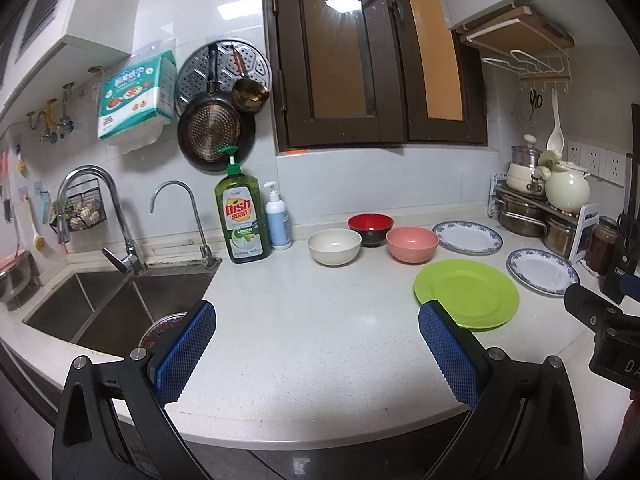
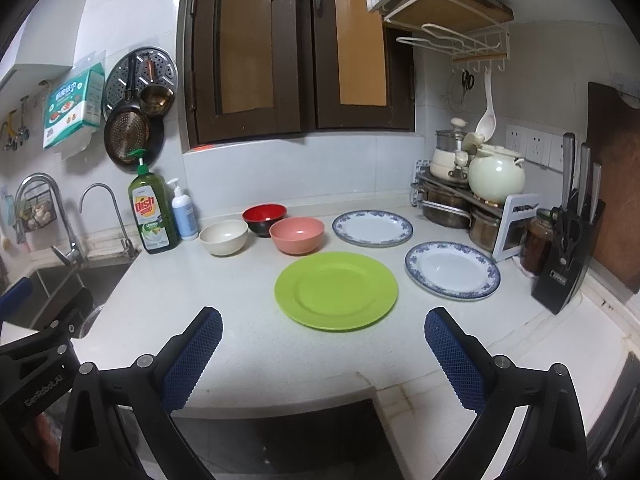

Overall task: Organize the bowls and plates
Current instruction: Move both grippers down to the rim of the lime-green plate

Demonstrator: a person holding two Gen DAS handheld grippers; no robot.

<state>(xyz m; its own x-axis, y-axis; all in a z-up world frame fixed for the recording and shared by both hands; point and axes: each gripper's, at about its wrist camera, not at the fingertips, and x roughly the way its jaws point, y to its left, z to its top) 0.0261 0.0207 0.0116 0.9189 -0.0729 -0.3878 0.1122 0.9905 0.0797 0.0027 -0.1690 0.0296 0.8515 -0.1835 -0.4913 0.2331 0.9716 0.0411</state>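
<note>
Both grippers sit right at the near edge of the tabletop point(image 2: 248, 344), and nothing is picked up yet. My left gripper point(image 1: 316, 354) has its blue pads spread wide with nothing between them, and my right gripper point(image 2: 323, 356) is spread wide and empty too.

Closest to the right one is the green plate point(image 2: 336, 290), flat and well clear of everything. Behind it are 2 blue-rimmed plates, the far one point(image 2: 372, 227) and the one off to the right point(image 2: 452, 270). The 3 bowls cluster by the back wall: cream bowl point(image 2: 223, 237), red bowl point(image 2: 264, 218) and pink bowl point(image 2: 296, 234), close together.

My guess at doing this well: start with the green plate, since it's nearest. It lies flat, so I'd come in low and catch the rim edge-on, not from above. Looks like smooth plastic, so probably slippery. Stack plates on plates, nest bowls in bowls.

Surface is pale speckled stone, pretty bare up front. Room-wise: sink point(image 1: 120, 304) and dish soap bottle point(image 1: 242, 216) to the left, pots on a rack point(image 2: 452, 200) and a knife block point(image 2: 560, 264) crowding the right corner, so I'd keep swings away from there.
</note>
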